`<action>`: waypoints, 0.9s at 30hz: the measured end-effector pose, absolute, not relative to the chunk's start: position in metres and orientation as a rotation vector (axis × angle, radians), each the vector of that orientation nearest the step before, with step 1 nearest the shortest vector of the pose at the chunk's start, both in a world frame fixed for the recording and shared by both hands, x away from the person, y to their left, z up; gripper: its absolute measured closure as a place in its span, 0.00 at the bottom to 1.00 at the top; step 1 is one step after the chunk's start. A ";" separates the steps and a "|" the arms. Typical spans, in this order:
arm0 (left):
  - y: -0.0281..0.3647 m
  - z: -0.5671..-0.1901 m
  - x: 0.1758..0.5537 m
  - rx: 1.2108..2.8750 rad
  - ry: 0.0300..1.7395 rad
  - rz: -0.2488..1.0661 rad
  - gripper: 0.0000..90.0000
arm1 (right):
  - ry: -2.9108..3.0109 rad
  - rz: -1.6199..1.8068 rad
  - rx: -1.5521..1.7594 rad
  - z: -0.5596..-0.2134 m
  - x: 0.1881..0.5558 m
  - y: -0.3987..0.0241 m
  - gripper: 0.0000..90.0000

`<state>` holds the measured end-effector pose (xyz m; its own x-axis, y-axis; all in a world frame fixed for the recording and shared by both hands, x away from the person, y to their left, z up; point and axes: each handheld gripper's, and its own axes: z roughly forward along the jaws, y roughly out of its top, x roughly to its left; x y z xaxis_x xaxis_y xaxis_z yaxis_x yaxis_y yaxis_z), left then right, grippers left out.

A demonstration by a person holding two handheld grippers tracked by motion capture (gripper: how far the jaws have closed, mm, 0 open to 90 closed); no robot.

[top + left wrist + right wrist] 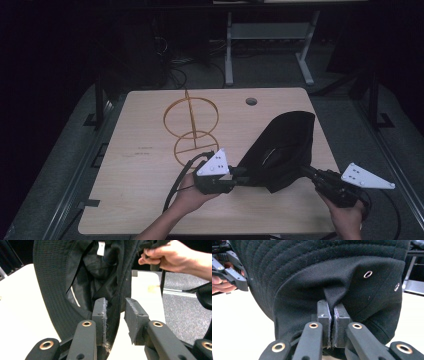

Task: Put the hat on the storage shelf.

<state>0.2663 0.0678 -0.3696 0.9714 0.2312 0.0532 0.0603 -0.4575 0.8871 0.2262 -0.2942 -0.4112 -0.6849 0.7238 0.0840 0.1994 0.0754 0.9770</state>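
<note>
Black cotton twill forms the bucket hat (286, 147), held off the table (145, 200) near its right edge, between the two grippers, with its opening tilted toward the person. The right gripper (332, 322) is clenched on a pinched fold of the crown, its pads pressed together with cloth between them. The left gripper (117, 315) stands parted around the stitched brim: the brim passes between the jaws and lies against one pad (103, 315), while the other pad stands clear, so this side reads as released. As a container the hat carries nothing; the left gripper view shows its dark lining and a white label (101, 247) inside. A gold wire stand (191, 125) of two rings on an upright rod sits toward the table's far edge, left of centre, bare and well apart from the hat. Judged from this, lifting and holding the hat is done; setting it on the stand, if that is the aim, remains.
</note>
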 end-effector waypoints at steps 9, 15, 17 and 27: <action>0.081 -0.371 0.265 2.066 0.235 0.225 0.69 | 1.940 1.615 0.896 -0.399 0.227 -0.294 0.96; 0.095 -0.378 0.264 2.086 0.269 0.230 0.63 | 1.947 1.601 0.896 -0.388 0.229 -0.293 0.96; 0.099 -0.380 0.263 2.090 0.277 0.232 0.62 | 1.950 1.598 0.896 -0.384 0.229 -0.294 0.96; 0.124 -0.392 0.263 2.098 0.332 0.243 0.60 | 1.952 1.593 0.886 -0.365 0.234 -0.293 0.97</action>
<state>0.2629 0.1238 -0.3920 0.9430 0.3304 0.0406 0.1384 -0.5002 0.8548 0.2337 -0.2929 -0.3648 -0.6832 0.7290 0.0429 0.1881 0.1190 0.9749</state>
